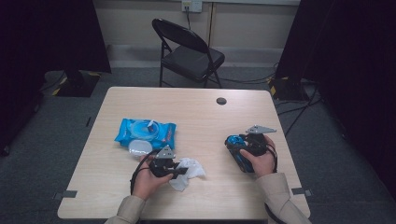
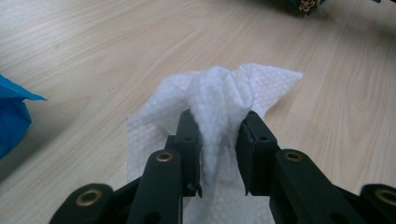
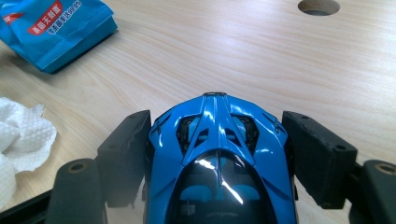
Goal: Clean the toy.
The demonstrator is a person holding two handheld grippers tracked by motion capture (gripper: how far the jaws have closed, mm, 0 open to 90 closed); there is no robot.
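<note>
A crumpled white wipe (image 1: 190,171) lies on the wooden table (image 1: 201,112) near its front edge. My left gripper (image 1: 183,170) is shut on it. In the left gripper view the wipe (image 2: 219,91) stands bunched up between the two pads of my left gripper (image 2: 217,123), with its lower part spread flat on the wood. At the right, my right gripper (image 1: 238,149) is shut on a glossy blue toy car (image 1: 239,154). The right gripper view looks along the car (image 3: 217,140), whose nose points forward, and my right gripper's (image 3: 217,123) jaws hug both its sides.
A blue pack of wet wipes (image 1: 145,132) lies left of centre with its round clear lid (image 1: 140,147) open toward me. A cable hole (image 1: 221,101) sits at the table's far edge. A black folding chair (image 1: 189,53) stands beyond the table.
</note>
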